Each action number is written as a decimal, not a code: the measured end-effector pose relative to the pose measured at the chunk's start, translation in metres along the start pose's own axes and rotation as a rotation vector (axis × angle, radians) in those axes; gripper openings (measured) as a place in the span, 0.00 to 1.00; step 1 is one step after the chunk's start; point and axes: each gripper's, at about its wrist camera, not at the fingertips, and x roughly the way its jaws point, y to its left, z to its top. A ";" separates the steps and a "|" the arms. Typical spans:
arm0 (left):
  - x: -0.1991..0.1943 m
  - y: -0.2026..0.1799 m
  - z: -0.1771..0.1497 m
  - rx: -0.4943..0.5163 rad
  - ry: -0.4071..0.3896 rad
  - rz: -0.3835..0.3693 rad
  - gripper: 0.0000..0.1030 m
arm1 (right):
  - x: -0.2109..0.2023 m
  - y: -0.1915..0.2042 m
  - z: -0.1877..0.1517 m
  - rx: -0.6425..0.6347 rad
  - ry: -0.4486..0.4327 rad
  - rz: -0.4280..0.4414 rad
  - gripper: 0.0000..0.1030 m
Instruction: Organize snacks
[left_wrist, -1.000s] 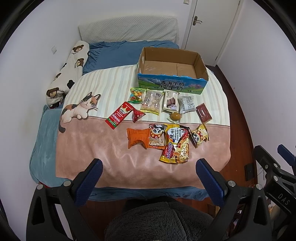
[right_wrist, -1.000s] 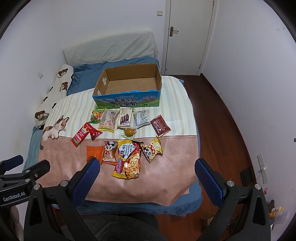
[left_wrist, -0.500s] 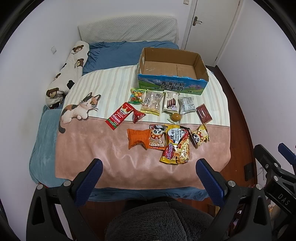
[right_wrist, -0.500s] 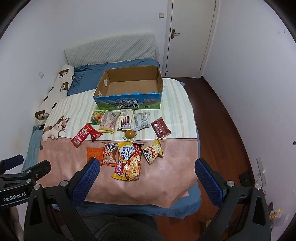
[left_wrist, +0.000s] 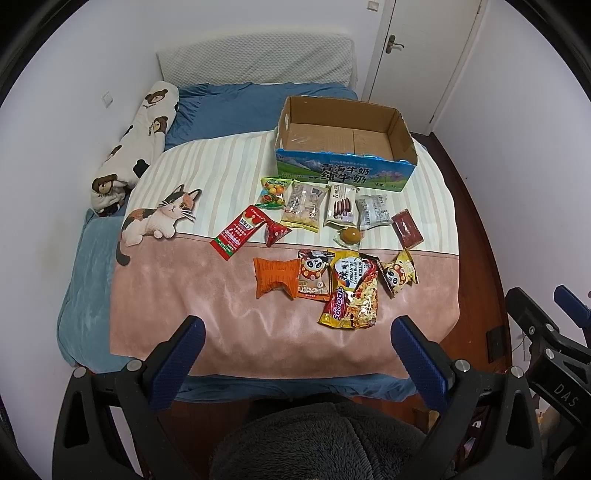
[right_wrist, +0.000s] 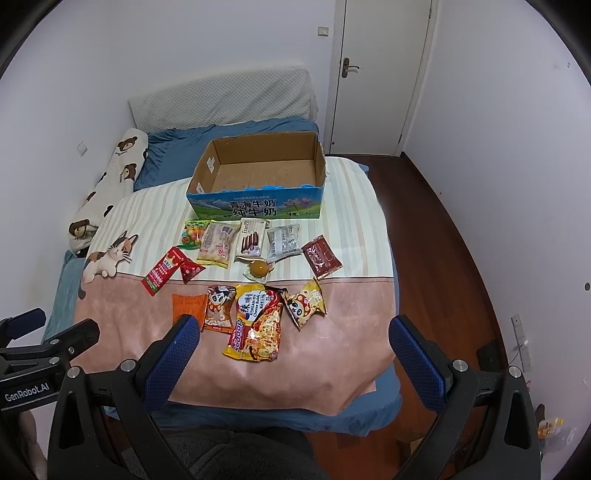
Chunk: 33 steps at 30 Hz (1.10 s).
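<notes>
L gripper (left_wrist: 293, 345) and R gripper (right_wrist: 291, 343): blue ribbed fingers spread wide, holding nothing, low in frame above the blanket's near edge. Snacks lie in two loose rows mid-frame on the plush pink/striped blanket (left_wrist: 229, 314); crinkly foil noodle pack (left_wrist: 352, 290) nearest, bare pink strip below it. Open cardboard box (left_wrist: 345, 173), empty, sits just behind the far row. Small round item (left_wrist: 351, 234), prob. a wrapped egg. Wood floor (right_wrist: 461, 258) at right.
</notes>
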 end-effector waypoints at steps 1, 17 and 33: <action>0.000 -0.001 0.001 0.001 0.000 0.000 1.00 | 0.000 0.000 0.001 -0.001 0.000 -0.001 1.00; 0.006 0.002 0.002 0.000 0.007 -0.005 1.00 | 0.005 0.000 -0.001 0.007 0.009 0.004 1.00; 0.029 0.010 0.003 -0.026 -0.013 0.029 1.00 | 0.038 -0.002 -0.008 0.046 0.069 0.057 1.00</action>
